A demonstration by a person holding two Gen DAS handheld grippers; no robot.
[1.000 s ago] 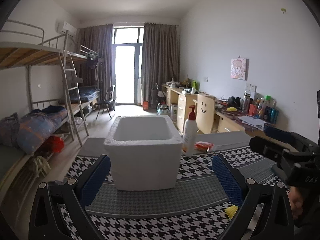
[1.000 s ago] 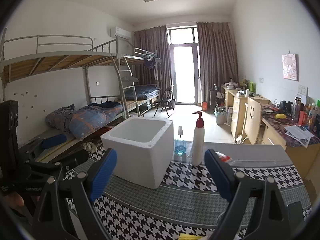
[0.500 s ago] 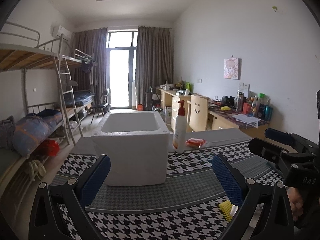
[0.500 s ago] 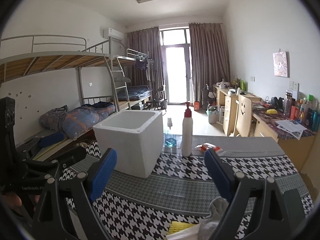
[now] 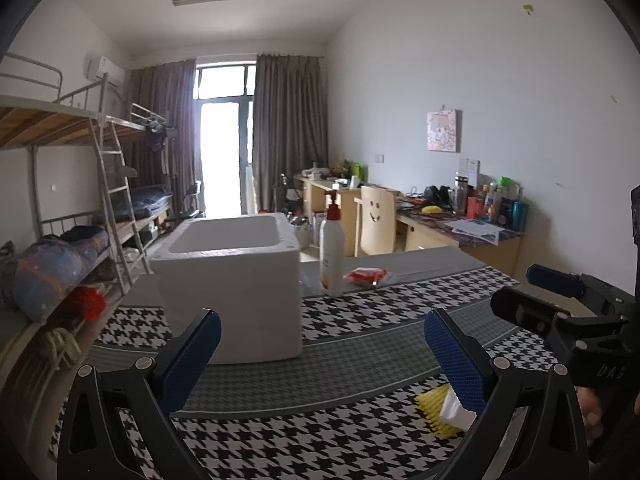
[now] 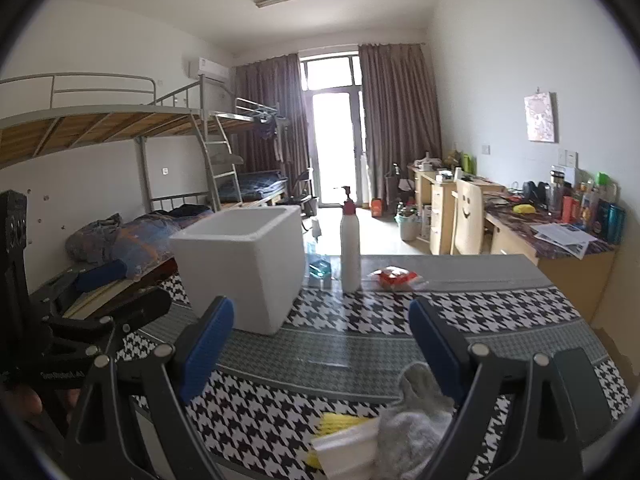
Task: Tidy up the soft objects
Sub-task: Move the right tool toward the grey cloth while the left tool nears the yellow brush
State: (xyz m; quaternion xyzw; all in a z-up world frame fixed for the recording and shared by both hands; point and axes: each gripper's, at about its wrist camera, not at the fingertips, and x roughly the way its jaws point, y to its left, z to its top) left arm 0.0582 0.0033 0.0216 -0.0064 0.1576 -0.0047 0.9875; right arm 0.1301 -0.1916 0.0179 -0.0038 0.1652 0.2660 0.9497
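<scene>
Approach step: both the left gripper (image 5: 320, 354) and right gripper (image 6: 322, 342) stand spread and empty; next, the right should descend onto the near grey cloth (image 6: 416, 420) for the foam box (image 6: 244, 268).

Tabletop (image 5: 360, 344) cloth: black-white houndstooth with grey bands. Beyond left tongs (image 5: 320, 344), blue pads: white foam box (image 5: 236, 280); white pump bottle (image 5: 332, 256), red cap; red packet (image 5: 366, 274). Near right tongs (image 6: 320, 340), blue pads: yellow sponge (image 6: 340, 424), pale grey cloth (image 6: 416, 420). Curtains (image 6: 396, 120) brown-grey.
</scene>
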